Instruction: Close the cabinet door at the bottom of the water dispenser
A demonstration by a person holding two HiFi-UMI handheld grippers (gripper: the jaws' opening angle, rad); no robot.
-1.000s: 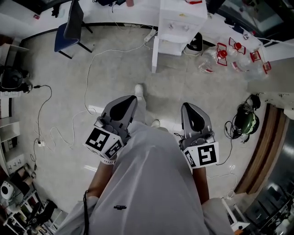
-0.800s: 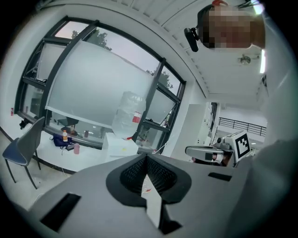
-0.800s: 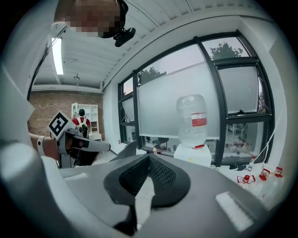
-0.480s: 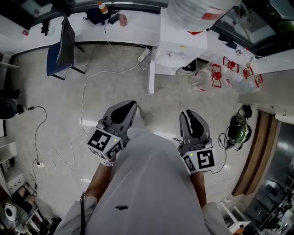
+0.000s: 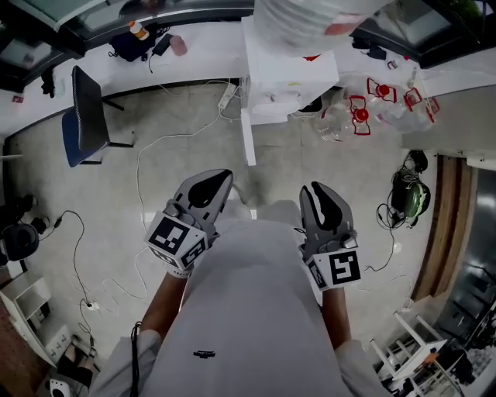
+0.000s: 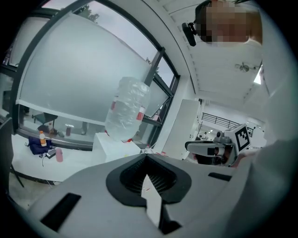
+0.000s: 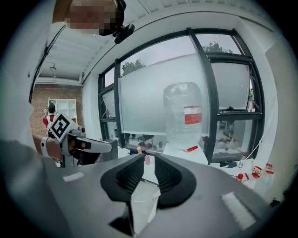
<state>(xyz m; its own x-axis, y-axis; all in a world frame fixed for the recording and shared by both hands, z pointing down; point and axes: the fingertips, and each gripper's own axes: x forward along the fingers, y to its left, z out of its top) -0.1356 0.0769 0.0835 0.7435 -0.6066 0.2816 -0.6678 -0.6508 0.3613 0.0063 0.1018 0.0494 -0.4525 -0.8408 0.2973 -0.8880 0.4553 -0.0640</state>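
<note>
Water dispenser point(image 5: 288, 77): white; seen at the top of the head view, ahead of both grippers; a large clear bottle point(image 5: 298, 23) is borne on top.
Cabinet door point(image 5: 247, 138): swung out from the dispenser's lower left, its edge turned towards the person; touched by neither gripper and well apart from both.
Left gripper point(image 5: 223, 177): jaws met at the tips; nothing is held.
Right gripper point(image 5: 316, 189): jaws parted by a narrow gap, having just been opening; nothing is held between them.
Floor point(image 5: 310, 163): pale; crossed by white cables point(image 5: 167, 139); a blue chair point(image 5: 81, 116) is seen at the left; empty bottles point(image 5: 341, 120) lie right of the dispenser.
</note>
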